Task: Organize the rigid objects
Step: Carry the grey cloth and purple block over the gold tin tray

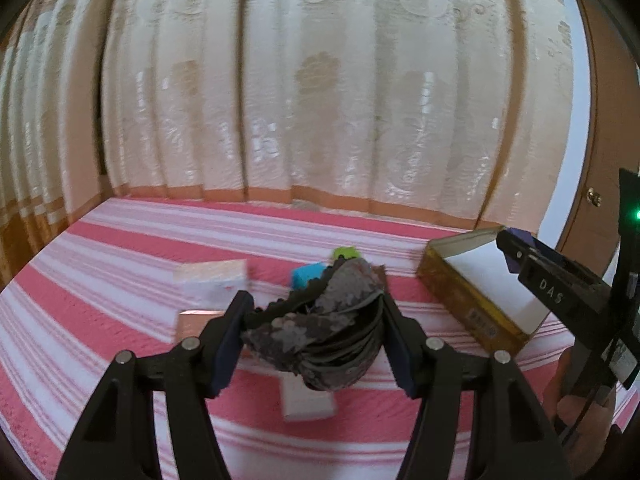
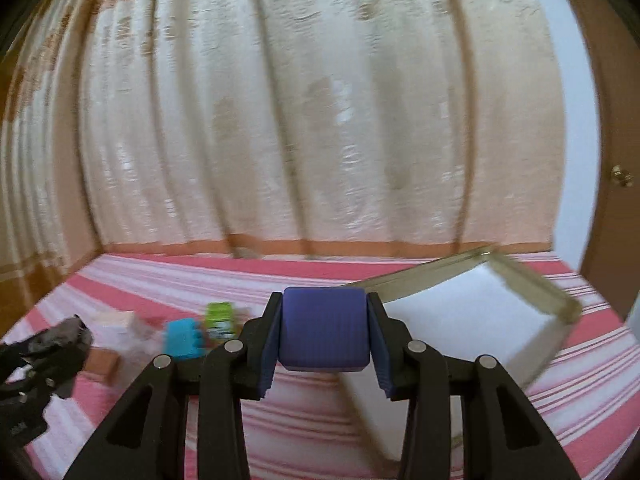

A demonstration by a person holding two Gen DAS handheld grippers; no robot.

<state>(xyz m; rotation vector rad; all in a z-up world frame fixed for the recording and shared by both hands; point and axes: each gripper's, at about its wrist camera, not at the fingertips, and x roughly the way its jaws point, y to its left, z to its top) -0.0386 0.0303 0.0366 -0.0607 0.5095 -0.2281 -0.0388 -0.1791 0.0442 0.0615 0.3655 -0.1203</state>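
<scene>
My left gripper (image 1: 316, 316) is shut on a dark grey sequined shoe (image 1: 324, 320) and holds it above the striped bed. My right gripper (image 2: 324, 336) is shut on a blue-purple block (image 2: 323, 328), held just left of the open gold-sided box (image 2: 472, 316) with a white inside. The right gripper also shows in the left wrist view (image 1: 516, 252), over that box (image 1: 480, 280). The left gripper with the shoe shows at the left edge of the right wrist view (image 2: 48, 344).
On the pink-and-white striped bedspread (image 1: 120, 264) lie a cyan block (image 1: 306, 274), a green item (image 1: 346, 253), a white box (image 1: 210, 276), a small copper box (image 1: 192, 322) and a white card (image 1: 308, 402). A cream curtain hangs behind; a brown door (image 1: 600, 160) stands at right.
</scene>
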